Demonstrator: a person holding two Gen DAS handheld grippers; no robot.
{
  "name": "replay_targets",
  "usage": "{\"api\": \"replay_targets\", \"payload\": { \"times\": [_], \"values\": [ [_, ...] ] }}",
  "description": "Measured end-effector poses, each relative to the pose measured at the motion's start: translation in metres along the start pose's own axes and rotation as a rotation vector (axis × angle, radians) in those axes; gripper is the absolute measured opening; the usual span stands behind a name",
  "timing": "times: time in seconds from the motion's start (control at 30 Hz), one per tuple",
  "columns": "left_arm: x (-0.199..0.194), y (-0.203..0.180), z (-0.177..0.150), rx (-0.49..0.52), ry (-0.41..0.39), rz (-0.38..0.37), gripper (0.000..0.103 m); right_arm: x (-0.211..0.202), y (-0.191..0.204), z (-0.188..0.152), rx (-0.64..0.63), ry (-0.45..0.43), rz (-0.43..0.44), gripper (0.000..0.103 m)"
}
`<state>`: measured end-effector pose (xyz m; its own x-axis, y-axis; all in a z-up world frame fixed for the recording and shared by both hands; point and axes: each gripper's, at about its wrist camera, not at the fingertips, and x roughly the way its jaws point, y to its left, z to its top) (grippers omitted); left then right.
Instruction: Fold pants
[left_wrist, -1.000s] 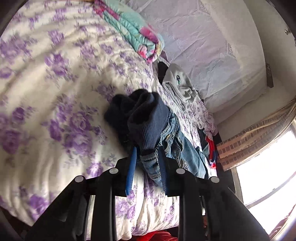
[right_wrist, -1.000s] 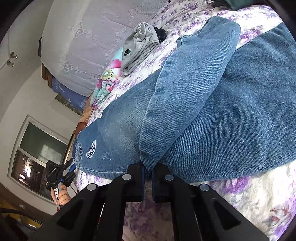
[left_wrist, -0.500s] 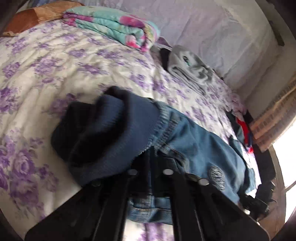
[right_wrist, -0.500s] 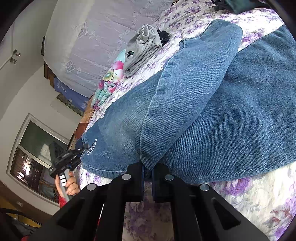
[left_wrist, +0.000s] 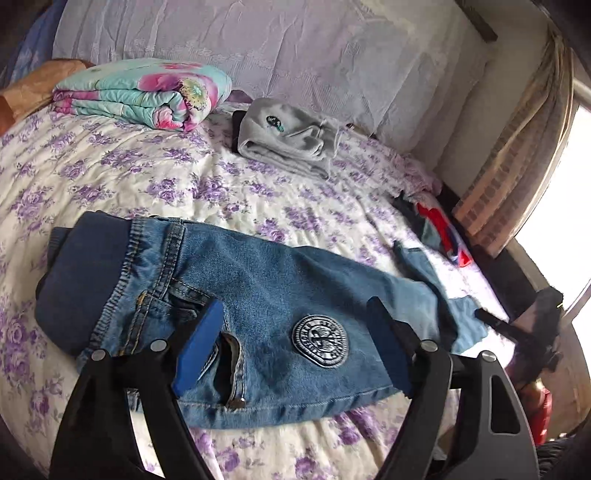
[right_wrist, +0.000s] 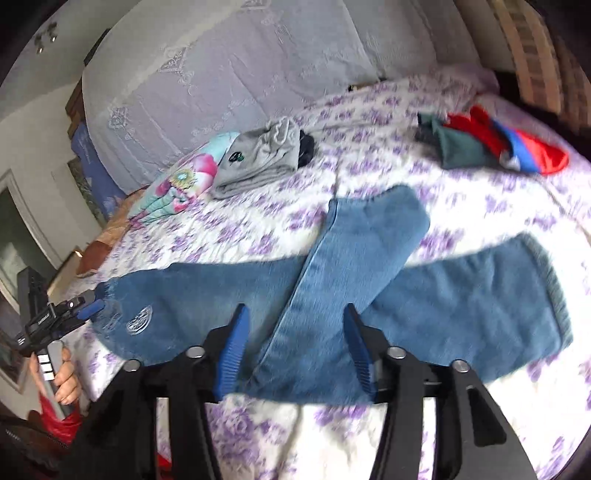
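Both of your tongs have let go since a second ago: then each was pinched on denim, the left at the waist end and the right on the edge of a leg, and now your left tongs and right tongs both stand with their blue pads spread wide and nothing between them. You have also pulled each one back and up, so the whole garment now shows instead of a close wall of cloth.

That tells you the pants have been laid down and released. They rest flat on the flowered bedspread, near its front edge, well apart from the folded gray sweatshirt and the rolled floral blanket by the headboard.

From your right-hand view the long axis runs side to side across the bed. The waist end, with its dark knit waistband and round patch, points toward your left hand; the hems point toward your right. One leg lies straight along that axis. The other leg is not aligned: it crosses over on a slant, its hem angled away toward the headboard.

So I judge the spreading done but the folding barely begun. The slanted leg probably needs bringing in line over the straight one before you fold along the length.
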<state>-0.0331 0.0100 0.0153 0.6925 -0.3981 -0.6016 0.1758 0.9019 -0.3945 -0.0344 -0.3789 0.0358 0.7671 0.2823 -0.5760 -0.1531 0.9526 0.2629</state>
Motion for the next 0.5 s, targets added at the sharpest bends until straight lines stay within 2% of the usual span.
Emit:
{"api": "replay_targets", "payload": {
  "times": [0.03, 0.07, 0.13, 0.17, 0.2, 0.3, 0.4, 0.43, 0.5],
  "values": [
    [0.016, -0.002, -0.002, 0.016, 0.037, 0.017, 0.078, 0.01, 0.005, 0.009, -0.027, -0.009, -0.026, 0.08],
    [0.031, -0.002, -0.007, 0.037, 0.067, 0.029, 0.084, 0.022, 0.009, 0.018, -0.05, -0.006, -0.056, 0.08],
    [0.053, -0.004, -0.022, 0.148, 0.044, 0.075, 0.089, 0.053, 0.018, 0.034, -0.104, 0.02, -0.082, 0.08],
    [0.055, -0.013, -0.025, 0.215, 0.053, 0.124, 0.091, 0.071, 0.021, 0.04, -0.133, 0.041, -0.104, 0.08],
    [0.052, -0.02, -0.026, 0.249, 0.048, 0.129, 0.097, 0.09, 0.023, 0.045, -0.156, 0.072, -0.152, 0.08],
    [0.053, -0.018, -0.028, 0.248, 0.049, 0.117, 0.099, 0.134, 0.016, 0.052, -0.194, 0.166, -0.249, 0.08],
    [0.051, -0.015, -0.027, 0.238, 0.039, 0.094, 0.099, 0.152, 0.002, 0.046, -0.214, 0.228, -0.321, 0.079],
    [0.05, -0.014, -0.028, 0.24, 0.037, 0.094, 0.099, 0.154, -0.004, 0.044, -0.218, 0.237, -0.324, 0.077],
    [0.052, -0.016, -0.028, 0.247, 0.038, 0.099, 0.099, 0.15, -0.018, 0.043, -0.186, 0.239, -0.29, 0.055]
  ]
}}
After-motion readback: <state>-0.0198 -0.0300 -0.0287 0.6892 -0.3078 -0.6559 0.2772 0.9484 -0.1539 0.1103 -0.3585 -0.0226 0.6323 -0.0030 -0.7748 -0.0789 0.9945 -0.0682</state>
